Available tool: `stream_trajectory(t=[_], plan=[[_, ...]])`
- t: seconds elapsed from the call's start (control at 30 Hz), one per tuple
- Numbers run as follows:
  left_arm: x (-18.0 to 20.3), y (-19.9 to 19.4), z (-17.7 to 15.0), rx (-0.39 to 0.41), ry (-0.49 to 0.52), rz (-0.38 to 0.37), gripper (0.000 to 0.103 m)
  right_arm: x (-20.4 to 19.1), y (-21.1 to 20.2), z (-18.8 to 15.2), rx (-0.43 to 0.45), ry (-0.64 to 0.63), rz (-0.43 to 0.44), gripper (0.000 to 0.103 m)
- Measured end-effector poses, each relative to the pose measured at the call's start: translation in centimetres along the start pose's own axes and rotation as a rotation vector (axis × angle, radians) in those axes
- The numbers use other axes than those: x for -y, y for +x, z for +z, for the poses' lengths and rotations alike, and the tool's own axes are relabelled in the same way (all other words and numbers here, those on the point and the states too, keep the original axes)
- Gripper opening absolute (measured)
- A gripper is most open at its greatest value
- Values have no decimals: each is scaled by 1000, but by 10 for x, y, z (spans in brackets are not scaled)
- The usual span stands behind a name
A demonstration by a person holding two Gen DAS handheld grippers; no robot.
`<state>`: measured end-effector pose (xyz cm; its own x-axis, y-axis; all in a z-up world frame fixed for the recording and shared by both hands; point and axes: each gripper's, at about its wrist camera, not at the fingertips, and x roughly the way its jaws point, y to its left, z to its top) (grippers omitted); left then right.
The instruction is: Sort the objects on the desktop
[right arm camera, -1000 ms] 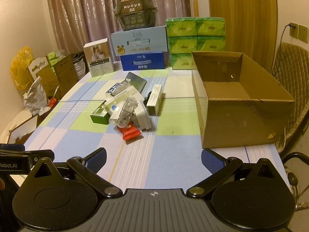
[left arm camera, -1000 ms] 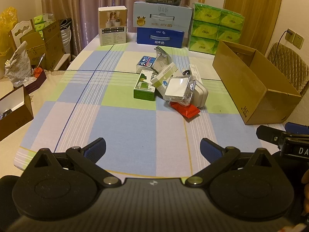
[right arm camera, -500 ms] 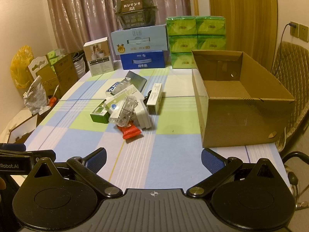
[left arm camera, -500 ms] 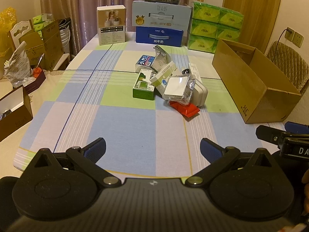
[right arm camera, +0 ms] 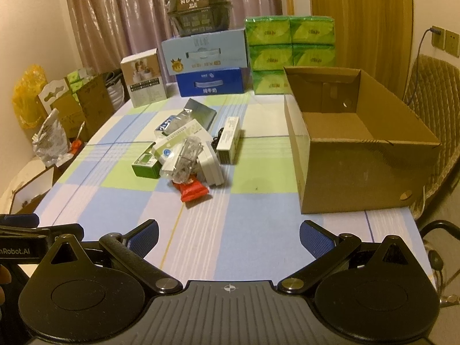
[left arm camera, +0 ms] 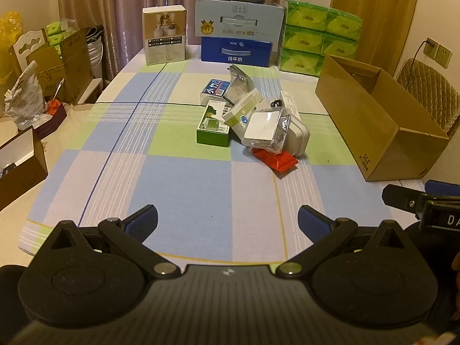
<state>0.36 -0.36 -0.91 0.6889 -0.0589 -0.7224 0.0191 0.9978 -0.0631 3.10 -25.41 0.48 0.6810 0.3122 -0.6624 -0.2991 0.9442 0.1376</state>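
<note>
Grippers hang wide and empty over the near table edge, left gripper (left arm camera: 227, 220) and right gripper (right arm camera: 228, 234) edging slightly closer to the untouched pile of small packages (left arm camera: 250, 120) mid-table; the open cardboard box (right arm camera: 359, 149) waits empty at right, sorting unstarted.

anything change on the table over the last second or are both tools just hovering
Almost nothing changed. The left tool crept slightly toward the pile, which now sits a bit lower in its view; the right tool barely shifted. Both are still open and empty, hovering above the near edge of the table. Nothing was taken hold of or let go. The pile and the cardboard box stayed put.
</note>
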Motion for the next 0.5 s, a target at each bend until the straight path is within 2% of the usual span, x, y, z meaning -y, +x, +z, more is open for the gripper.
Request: stream_trajectory(t=[0.2, 0.5], plan=[[-6, 10, 2, -23, 0, -6, 102, 0, 6, 9, -15, 26, 44, 101], [-26, 24, 23, -20, 15, -3, 102, -17, 35, 19, -33, -27, 88, 101]])
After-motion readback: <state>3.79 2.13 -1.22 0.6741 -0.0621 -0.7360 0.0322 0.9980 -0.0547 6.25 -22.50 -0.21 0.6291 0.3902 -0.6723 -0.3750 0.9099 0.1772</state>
